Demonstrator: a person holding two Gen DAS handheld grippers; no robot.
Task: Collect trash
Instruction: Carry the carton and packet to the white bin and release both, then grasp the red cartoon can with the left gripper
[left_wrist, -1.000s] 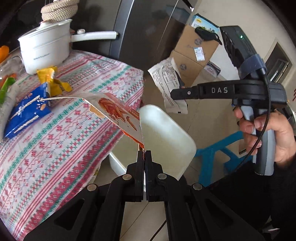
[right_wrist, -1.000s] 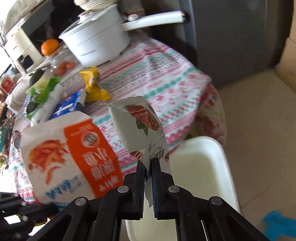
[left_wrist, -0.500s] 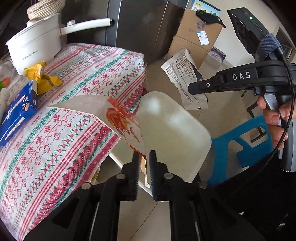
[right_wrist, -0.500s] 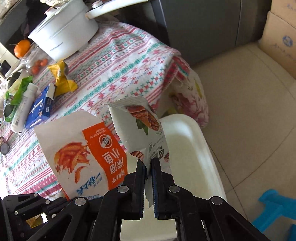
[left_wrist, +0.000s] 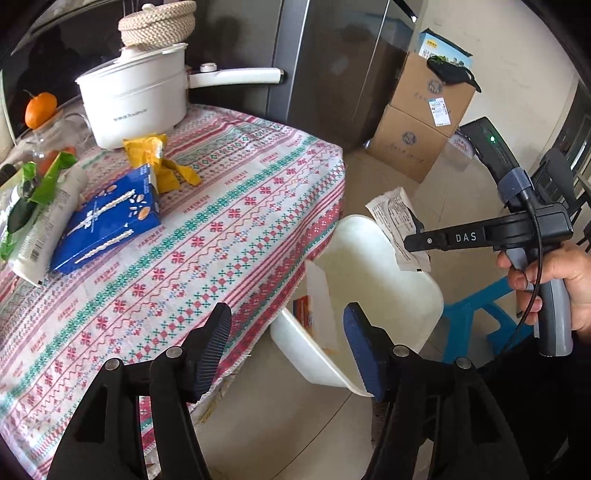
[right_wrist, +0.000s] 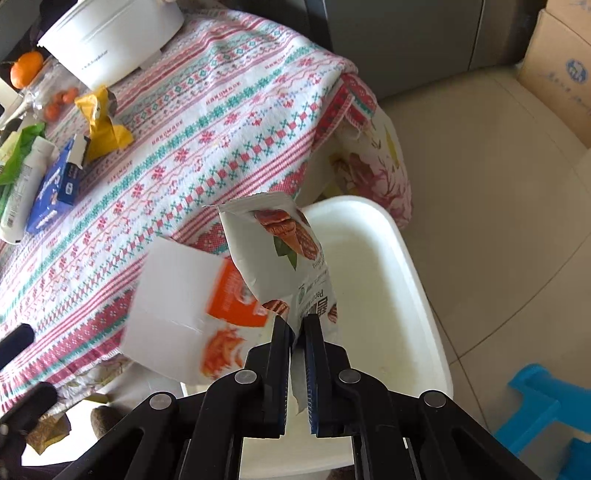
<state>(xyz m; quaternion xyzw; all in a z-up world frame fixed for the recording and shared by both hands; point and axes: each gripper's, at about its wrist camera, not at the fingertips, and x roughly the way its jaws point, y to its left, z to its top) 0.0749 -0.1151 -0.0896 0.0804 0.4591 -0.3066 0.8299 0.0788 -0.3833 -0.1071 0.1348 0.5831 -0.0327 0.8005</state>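
Left hand-held gripper (left_wrist: 286, 347) opening, nothing between pads; orange snack bag (right_wrist: 192, 306) dropping toward white bin (right_wrist: 399, 251) at 3 o'clock of worktop (left_wrist: 221, 229). Right hand-held gripper (right_wrist: 295, 328) clamped on pecan wrapper (right_wrist: 284, 251); release only when centred over bin (wrapper light, likely to drift).

An orange-and-white snack bag (right_wrist: 192, 306) is motion-blurred beside the white bin (right_wrist: 402, 266), its print unreadable. The right tool (right_wrist: 295, 332) hides the nut wrapper's (right_wrist: 280, 251) lower edge; the frame crops the white pot (right_wrist: 110, 33).

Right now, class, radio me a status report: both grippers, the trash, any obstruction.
Left gripper opening, orange wrapper dropping into white bin. Right gripper clamps pecan wrapper. No obstruction.
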